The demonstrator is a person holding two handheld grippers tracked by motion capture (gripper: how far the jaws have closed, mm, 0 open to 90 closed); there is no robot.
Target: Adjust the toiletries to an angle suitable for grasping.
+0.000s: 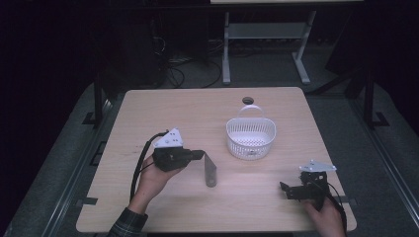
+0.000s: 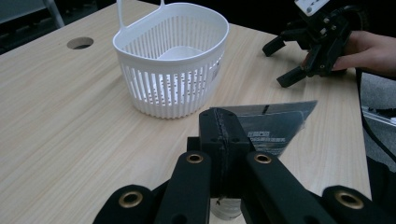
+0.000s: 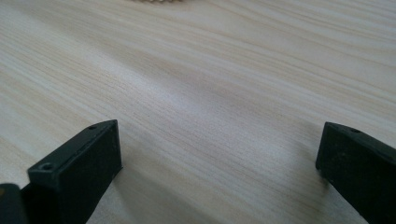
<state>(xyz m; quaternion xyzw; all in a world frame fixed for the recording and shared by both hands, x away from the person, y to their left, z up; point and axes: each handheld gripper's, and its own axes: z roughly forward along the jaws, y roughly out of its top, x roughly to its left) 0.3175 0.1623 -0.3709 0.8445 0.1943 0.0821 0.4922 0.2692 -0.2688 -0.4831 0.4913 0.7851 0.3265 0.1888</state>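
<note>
Our left hand-held gripper [image 1: 200, 155] is pinched tight on a flat packet [image 2: 275, 123], just beside the white basket [image 1: 250, 138]. Our right hand-held gripper [image 1: 283, 187] waits wide apart. The packet isn't in the basket yet.

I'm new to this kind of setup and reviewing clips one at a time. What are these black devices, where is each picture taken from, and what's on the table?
A person sits at a wooden table and holds a two-jaw tool in each hand. The high view looks down from above; the other two come from cameras riding on each tool.

The left hand-held gripper is shut on a flat dark packet, which hangs down to the table. The right hand-held gripper rests low near the table's edge, jaws wide apart, holding nothing; its own view looks along them at bare wood.

A white slotted basket with a handle stands beyond them, empty as far as can be seen.
</note>
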